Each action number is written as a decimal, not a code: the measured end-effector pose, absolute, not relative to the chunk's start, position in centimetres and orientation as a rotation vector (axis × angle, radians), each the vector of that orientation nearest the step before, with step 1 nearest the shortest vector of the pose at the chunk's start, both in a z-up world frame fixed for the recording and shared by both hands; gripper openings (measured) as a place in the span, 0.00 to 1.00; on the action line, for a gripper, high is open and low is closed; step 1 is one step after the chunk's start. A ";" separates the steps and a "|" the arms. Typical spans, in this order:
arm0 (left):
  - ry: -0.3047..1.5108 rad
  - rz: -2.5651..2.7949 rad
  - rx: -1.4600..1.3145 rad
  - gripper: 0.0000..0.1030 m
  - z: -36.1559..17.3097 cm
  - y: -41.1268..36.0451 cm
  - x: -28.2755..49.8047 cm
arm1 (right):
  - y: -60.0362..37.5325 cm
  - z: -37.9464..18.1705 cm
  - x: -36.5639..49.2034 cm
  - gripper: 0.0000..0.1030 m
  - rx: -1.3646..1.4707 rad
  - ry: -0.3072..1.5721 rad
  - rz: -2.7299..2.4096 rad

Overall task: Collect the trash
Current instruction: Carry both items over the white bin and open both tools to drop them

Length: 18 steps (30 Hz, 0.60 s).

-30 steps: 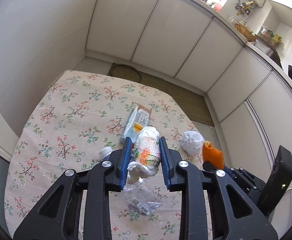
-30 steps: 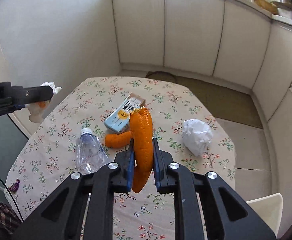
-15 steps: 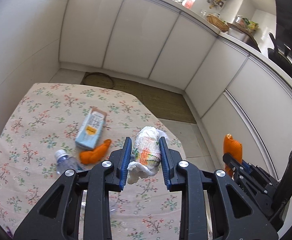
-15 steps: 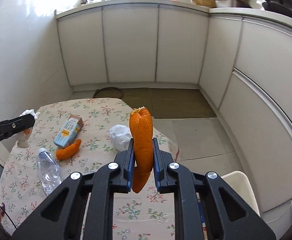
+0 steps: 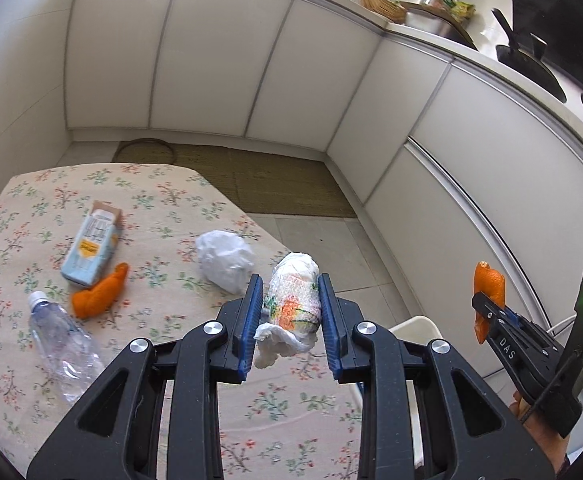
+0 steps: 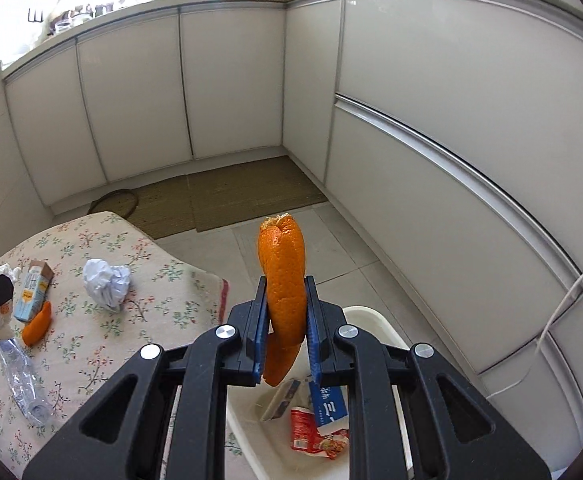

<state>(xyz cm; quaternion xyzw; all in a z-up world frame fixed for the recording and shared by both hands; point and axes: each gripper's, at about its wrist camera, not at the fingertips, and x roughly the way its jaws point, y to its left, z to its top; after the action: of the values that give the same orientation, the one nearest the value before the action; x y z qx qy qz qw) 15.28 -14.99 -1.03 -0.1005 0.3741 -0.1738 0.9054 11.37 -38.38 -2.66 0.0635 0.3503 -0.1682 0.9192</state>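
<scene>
My left gripper (image 5: pixel 290 320) is shut on a rolled paper wad with a floral print (image 5: pixel 293 296), held above the table's right edge. My right gripper (image 6: pixel 284 328) is shut on a long orange peel (image 6: pixel 284 280) and hangs over a white bin (image 6: pixel 375 322) beside the table; the bin holds a few packets (image 6: pixel 323 420). The right gripper with its peel (image 5: pixel 489 286) also shows at the right of the left wrist view. On the floral tablecloth (image 5: pixel 151 200) lie a crumpled white paper (image 5: pixel 223 256), a second orange peel (image 5: pixel 99 292), a blue carton (image 5: pixel 91 246) and a clear plastic bottle (image 5: pixel 59 344).
White cabinets (image 6: pixel 431 120) wrap around the room's far and right sides. A woven mat (image 6: pixel 227 196) covers the floor between them and the table. A white cable (image 6: pixel 563 308) hangs at the right. The bin's rim (image 5: pixel 419 322) shows below the table's right edge.
Both grippers have swung to the right, off the middle of the table, each keeping its grip. The bin has come into the right wrist view under the peel.
</scene>
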 end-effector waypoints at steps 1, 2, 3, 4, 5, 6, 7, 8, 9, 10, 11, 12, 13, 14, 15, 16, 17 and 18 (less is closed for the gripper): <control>0.773 -0.370 -0.204 0.26 -1.1 -15.8 15.3 | -39.0 -2.8 11.2 0.19 0.135 0.725 -0.360; 0.775 -0.381 -0.202 0.26 -1.1 -16.5 15.3 | -39.5 -2.8 11.1 0.19 0.139 0.728 -0.375; 0.778 -0.393 -0.202 0.26 -1.1 -17.3 15.3 | -40.0 -2.9 10.8 0.19 0.142 0.729 -0.392; 0.779 -0.404 -0.201 0.26 -1.1 -17.9 15.3 | -40.6 -3.0 10.5 0.26 0.143 0.732 -0.409; 0.781 -0.420 -0.202 0.26 -1.1 -18.7 15.3 | -41.2 -2.9 10.2 0.31 0.146 0.729 -0.422; 0.781 -0.440 -0.201 0.26 -1.0 -19.5 15.3 | -41.8 -2.8 9.7 0.41 0.148 0.722 -0.438; 0.780 -0.456 -0.198 0.26 -1.0 -20.3 15.2 | -42.3 -2.7 9.2 0.48 0.145 0.714 -0.458; 0.781 -0.470 -0.194 0.26 -1.0 -21.1 15.1 | -43.0 -2.6 8.7 0.50 0.142 0.706 -0.475; 0.785 -0.489 -0.192 0.26 -1.0 -22.0 15.1 | -43.7 -2.4 8.2 0.53 0.141 0.698 -0.494; 0.789 -0.504 -0.191 0.26 -1.1 -22.9 15.1 | -44.2 -2.3 7.7 0.57 0.142 0.694 -0.508; 0.793 -0.522 -0.185 0.26 -1.2 -23.8 15.0 | -45.0 -2.3 7.1 0.60 0.145 0.689 -0.527; 0.797 -0.535 -0.177 0.26 -1.3 -24.6 14.9 | -45.8 -2.2 6.6 0.63 0.148 0.686 -0.547; 0.802 -0.553 -0.168 0.26 -1.5 -25.6 14.8 | -46.5 -2.2 6.1 0.65 0.152 0.683 -0.567; 0.807 -0.568 -0.163 0.26 -1.7 -26.4 14.7 | -47.2 -2.3 5.6 0.66 0.160 0.681 -0.585; 0.814 -0.585 -0.156 0.26 -2.0 -27.2 14.7 | -47.9 -2.3 5.2 0.68 0.170 0.681 -0.602; 0.821 -0.602 -0.147 0.26 -2.2 -28.0 14.6 | -48.7 -2.2 4.7 0.71 0.184 0.681 -0.620; 0.826 -0.616 -0.137 0.26 -2.4 -28.7 14.5 | -49.3 -2.3 4.5 0.72 0.194 0.679 -0.634; 0.830 -0.630 -0.128 0.26 -2.5 -29.4 14.5 | -49.8 -2.3 4.2 0.73 0.202 0.676 -0.651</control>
<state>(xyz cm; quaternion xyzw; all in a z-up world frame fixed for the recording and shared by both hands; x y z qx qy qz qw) 14.50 -29.40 -2.53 -0.0612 0.3961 -0.3006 0.8654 4.19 -49.84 -2.30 0.0971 0.3254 -0.3133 0.8869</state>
